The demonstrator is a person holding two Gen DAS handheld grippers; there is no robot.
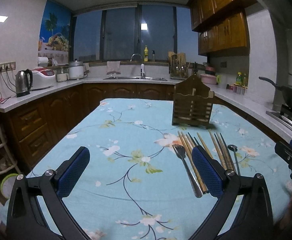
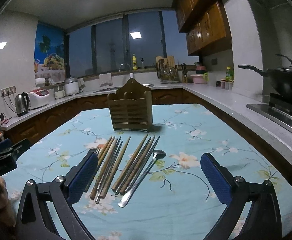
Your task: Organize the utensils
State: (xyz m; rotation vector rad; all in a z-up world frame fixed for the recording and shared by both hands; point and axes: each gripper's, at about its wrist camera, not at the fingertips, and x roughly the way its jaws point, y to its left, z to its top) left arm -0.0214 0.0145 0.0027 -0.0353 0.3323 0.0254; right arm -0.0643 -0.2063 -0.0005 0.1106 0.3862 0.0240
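A brown wooden utensil holder [image 2: 130, 108] stands upright at the far side of the blue floral tablecloth [image 2: 186, 190]; it also shows in the left wrist view [image 1: 192, 105]. In front of it lie several chopsticks [image 2: 113, 166], a metal spoon [image 2: 143, 176] and a fork [image 2: 96, 152]. In the left wrist view the fork [image 1: 183, 164], chopsticks [image 1: 220, 152] and spoon [image 1: 234, 154] lie to the right. My left gripper [image 1: 140, 156] is open and empty, left of the utensils. My right gripper [image 2: 149, 160] is open and empty, above the near ends of the utensils.
Kitchen counters [image 2: 216, 98] surround the table. A wok [image 2: 282, 82] sits on the stove at right, a kettle [image 1: 22, 83] and rice cooker [image 1: 42, 78] at left, a sink [image 1: 135, 78] under the window.
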